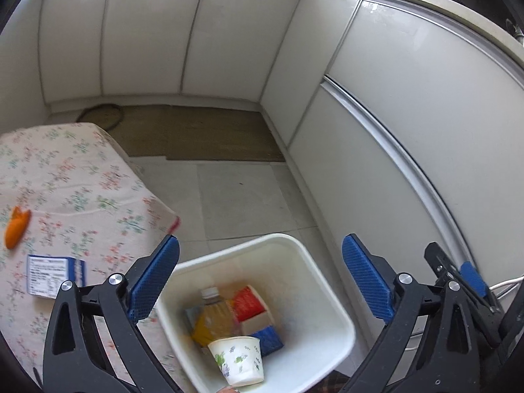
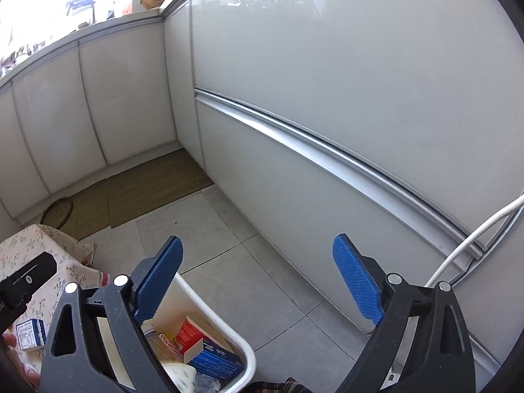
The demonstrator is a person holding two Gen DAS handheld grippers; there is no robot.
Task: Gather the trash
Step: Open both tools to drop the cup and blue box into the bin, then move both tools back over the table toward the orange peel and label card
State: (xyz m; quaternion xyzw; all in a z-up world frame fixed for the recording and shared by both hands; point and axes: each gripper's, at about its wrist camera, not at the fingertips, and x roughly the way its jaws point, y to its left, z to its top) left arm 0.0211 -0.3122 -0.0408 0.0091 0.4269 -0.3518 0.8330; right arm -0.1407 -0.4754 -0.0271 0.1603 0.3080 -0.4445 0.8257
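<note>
Both grippers, left [image 1: 260, 273] and right [image 2: 257, 275], hang with fingers spread wide and empty. A paper cup [image 1: 237, 360] lies in the white bin [image 1: 327, 294] beside the tabletop [image 1: 82, 180] edge.

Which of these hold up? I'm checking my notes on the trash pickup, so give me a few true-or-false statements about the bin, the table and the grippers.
1. The paper cup lies inside the white bin. True.
2. The left gripper is shut on the cup. False: it is open, with nothing between its pads.
3. A small blue and white box is on the flowered tablecloth. True.
4. The orange scrap is already in the bin. False: it lies on the tablecloth.
5. The right gripper holds a bottle. False: it is open and empty; the bottle is in the bin.
</note>
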